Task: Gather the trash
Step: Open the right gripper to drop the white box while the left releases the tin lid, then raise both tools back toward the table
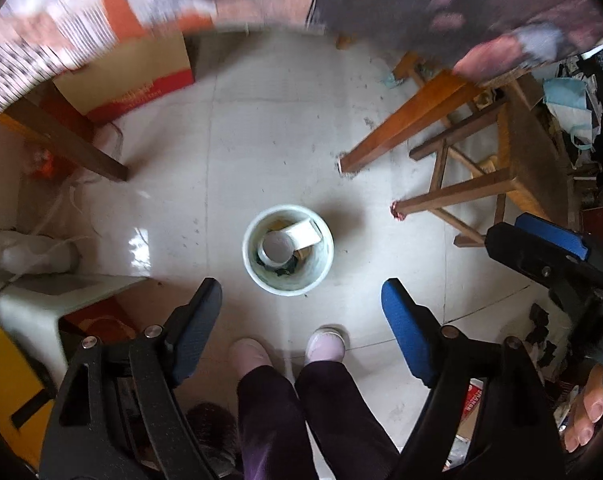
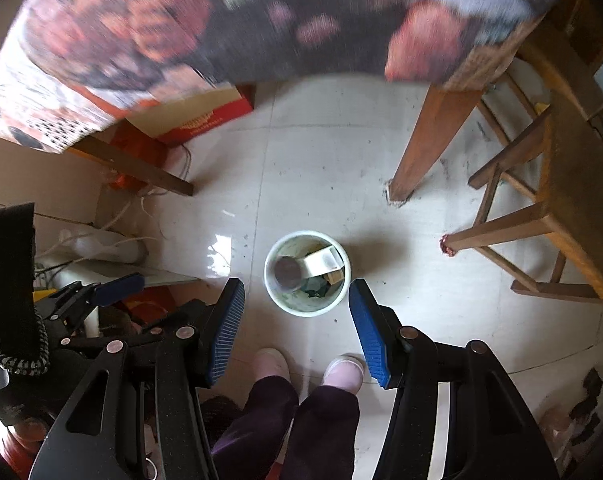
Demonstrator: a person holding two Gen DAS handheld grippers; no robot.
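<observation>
A small white bin (image 1: 288, 249) stands on the pale tiled floor, also in the right wrist view (image 2: 307, 273). Inside it lie a paper cup (image 1: 276, 247), a white tape roll or folded carton (image 1: 303, 232) and dark scraps. My left gripper (image 1: 301, 320) is open and empty, held high above the floor just nearer than the bin. My right gripper (image 2: 297, 326) is open and empty too, above the bin's near edge. The right gripper also shows at the right edge of the left wrist view (image 1: 549, 248).
A table with a patterned cloth (image 2: 221, 20) spans the top. Its wooden legs (image 2: 429, 140) and a wooden stool (image 2: 541, 224) stand right. A cardboard box (image 1: 133, 76), cables and a white stool (image 1: 41, 304) crowd the left. The person's feet (image 1: 289, 350) are below.
</observation>
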